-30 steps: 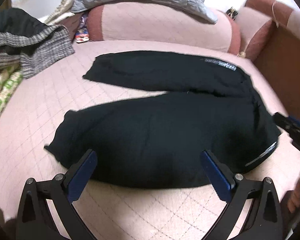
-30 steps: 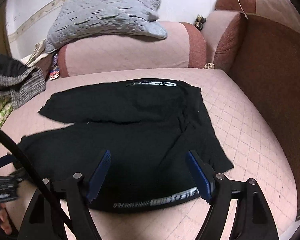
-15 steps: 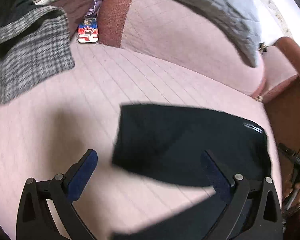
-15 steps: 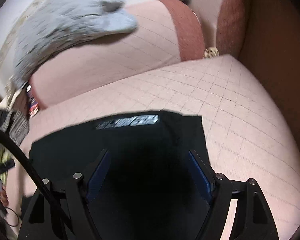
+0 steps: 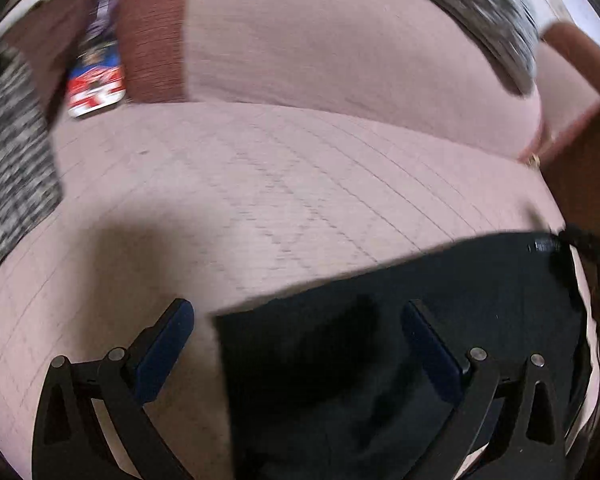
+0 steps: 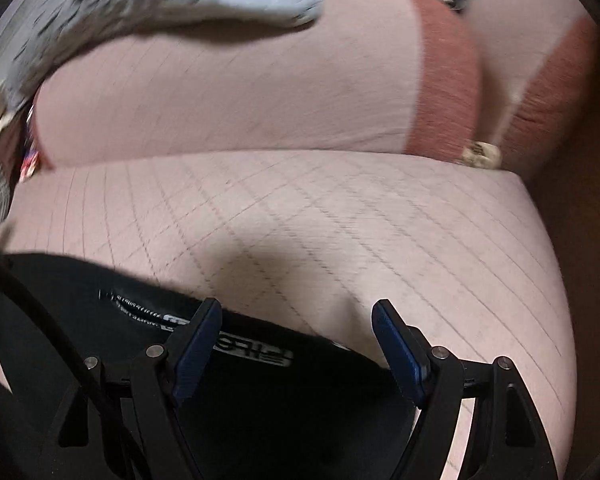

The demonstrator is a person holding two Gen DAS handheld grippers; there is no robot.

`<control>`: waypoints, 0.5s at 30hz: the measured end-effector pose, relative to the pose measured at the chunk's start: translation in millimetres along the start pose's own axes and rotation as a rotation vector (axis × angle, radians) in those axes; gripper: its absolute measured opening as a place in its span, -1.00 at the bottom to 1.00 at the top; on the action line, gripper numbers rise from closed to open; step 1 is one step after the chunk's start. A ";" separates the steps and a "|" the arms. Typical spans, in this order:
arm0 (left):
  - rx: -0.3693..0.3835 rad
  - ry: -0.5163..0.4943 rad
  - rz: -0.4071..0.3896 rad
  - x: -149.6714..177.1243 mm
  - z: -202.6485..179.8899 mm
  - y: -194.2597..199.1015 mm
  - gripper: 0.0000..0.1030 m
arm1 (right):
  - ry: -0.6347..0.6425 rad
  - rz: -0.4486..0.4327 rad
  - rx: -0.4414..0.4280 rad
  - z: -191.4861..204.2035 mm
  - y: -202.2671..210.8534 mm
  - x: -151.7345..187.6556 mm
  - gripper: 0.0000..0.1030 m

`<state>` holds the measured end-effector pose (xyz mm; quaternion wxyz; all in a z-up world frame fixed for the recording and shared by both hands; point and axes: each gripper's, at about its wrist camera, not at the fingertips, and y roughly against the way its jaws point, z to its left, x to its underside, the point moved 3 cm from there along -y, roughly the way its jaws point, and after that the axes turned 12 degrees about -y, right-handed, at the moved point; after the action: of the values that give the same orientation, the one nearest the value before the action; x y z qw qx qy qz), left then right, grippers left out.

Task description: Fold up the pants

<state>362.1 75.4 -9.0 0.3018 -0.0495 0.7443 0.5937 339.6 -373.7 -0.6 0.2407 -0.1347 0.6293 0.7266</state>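
With both the left tool [image 5: 298, 322] and right tool [image 6: 296, 322] spread wide and empty above the black fabric pants [image 5: 400, 344] on the pink quilted sofa seat [image 5: 260, 184], I risk pinching only one layer, skewing the fold.

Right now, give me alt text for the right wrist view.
The open right gripper hangs over the printed waistband edge of black pants lying on a pink quilted sofa seat. Behind it are a pink backrest cushion and a grey quilted blanket.
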 end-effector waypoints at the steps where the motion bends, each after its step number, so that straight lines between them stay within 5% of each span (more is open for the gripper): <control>1: 0.012 -0.023 0.003 -0.8 -5.6 -1.7 0.99 | 0.013 0.023 -0.032 3.6 -4.3 -0.7 0.59; 4: 0.038 -0.086 0.014 -1.6 -23.3 -6.3 0.99 | 0.061 0.088 -0.070 18.1 -19.1 3.8 0.59; 6: 0.014 -0.114 0.025 -1.0 -31.3 -6.5 0.62 | 0.122 0.082 -0.025 26.1 -26.7 6.9 0.57; 7: -0.021 -0.133 0.026 -1.3 -33.1 -4.2 -0.07 | 0.124 0.073 -0.033 28.4 -26.0 5.6 0.46; 8: -0.043 -0.136 0.024 -2.4 -31.9 -1.3 -0.81 | 0.114 0.080 -0.063 30.3 -23.9 5.0 -0.14; 9: 0.003 -0.102 0.024 -3.4 -27.6 0.8 -0.78 | 0.096 0.089 -0.090 32.1 -20.7 3.4 -0.70; 11: 0.047 -0.038 0.008 -2.0 -21.1 8.4 -0.78 | 0.070 0.110 -0.102 34.1 -16.0 2.2 -0.92; 15: 0.028 -0.045 -0.029 1.7 -25.1 22.4 -0.78 | 0.064 0.093 -0.101 38.0 2.9 3.3 -0.95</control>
<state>341.3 59.4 12.1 0.3278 -0.0427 0.7449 0.5796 339.3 -336.2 6.8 0.1795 -0.1406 0.6047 0.7631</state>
